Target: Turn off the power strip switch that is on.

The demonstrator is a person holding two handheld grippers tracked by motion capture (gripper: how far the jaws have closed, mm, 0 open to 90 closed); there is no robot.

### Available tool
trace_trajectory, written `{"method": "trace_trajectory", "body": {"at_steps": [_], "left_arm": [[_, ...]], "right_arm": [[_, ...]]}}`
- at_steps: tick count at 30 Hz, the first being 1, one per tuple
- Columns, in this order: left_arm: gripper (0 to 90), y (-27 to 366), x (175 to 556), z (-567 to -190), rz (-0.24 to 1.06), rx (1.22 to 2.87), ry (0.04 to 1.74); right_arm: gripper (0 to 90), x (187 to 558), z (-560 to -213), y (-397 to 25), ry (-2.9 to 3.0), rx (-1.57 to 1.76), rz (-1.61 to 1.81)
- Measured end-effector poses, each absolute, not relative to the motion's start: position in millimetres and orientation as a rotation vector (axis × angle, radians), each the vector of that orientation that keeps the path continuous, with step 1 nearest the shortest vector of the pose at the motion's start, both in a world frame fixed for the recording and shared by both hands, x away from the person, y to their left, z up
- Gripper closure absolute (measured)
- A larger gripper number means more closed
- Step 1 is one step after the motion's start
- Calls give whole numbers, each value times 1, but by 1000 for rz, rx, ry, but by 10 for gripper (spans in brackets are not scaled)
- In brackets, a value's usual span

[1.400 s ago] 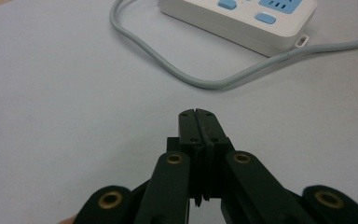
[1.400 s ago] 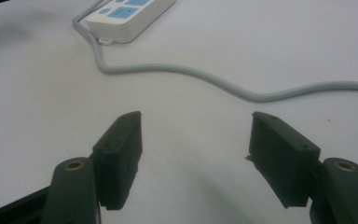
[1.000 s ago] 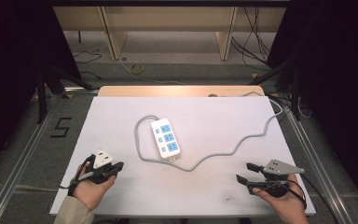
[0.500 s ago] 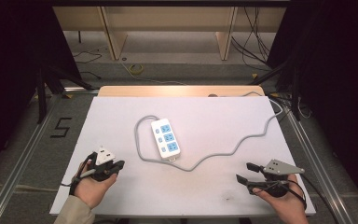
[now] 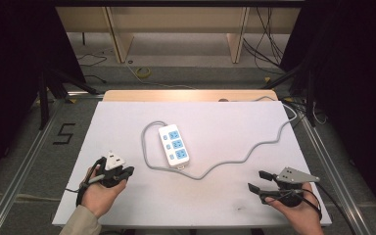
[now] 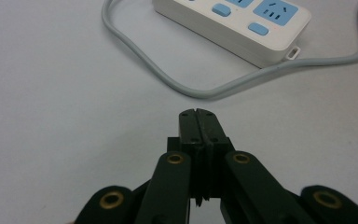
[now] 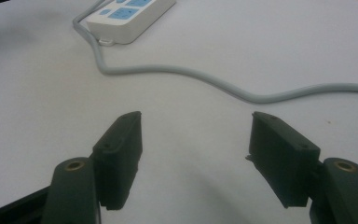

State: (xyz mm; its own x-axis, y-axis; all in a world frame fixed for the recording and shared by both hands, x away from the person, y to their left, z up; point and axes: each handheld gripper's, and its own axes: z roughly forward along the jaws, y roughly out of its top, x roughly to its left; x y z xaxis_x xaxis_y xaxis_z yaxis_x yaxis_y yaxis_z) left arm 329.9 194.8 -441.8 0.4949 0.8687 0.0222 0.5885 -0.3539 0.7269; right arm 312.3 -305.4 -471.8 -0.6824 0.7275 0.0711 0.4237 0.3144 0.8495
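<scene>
White power strip (image 5: pixel 175 145) lies beyond left tool (image 6: pixel 199 116).

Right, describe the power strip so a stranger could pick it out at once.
Start at the white rectangular tabletop and look to its middle. There lies a white plastic power strip with three blue socket panels in a row, nearer the left claw than the right claw. It is the one boxy thing there, with a grey cable trailing from it.

A black numeral "5" (image 5: pixel 64 133) is marked on the grey floor (image 5: pixel 24 147), left of the white surface (image 5: pixel 215 117). No other text, label or brand is legible, including on the power strip (image 5: pixel 174 145).
</scene>
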Motion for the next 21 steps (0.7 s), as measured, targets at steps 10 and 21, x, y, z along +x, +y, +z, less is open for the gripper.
{"method": "trace_trajectory", "body": {"at_steps": [10,21], "left_arm": [[897,189,332,-442,532,2092,1185],[898,182,336,-441,535,2105,1176]], "right_arm": [[356,312,-472,-305,2261,1033,1309],[356,312,-472,-305,2261,1035,1310]]}}
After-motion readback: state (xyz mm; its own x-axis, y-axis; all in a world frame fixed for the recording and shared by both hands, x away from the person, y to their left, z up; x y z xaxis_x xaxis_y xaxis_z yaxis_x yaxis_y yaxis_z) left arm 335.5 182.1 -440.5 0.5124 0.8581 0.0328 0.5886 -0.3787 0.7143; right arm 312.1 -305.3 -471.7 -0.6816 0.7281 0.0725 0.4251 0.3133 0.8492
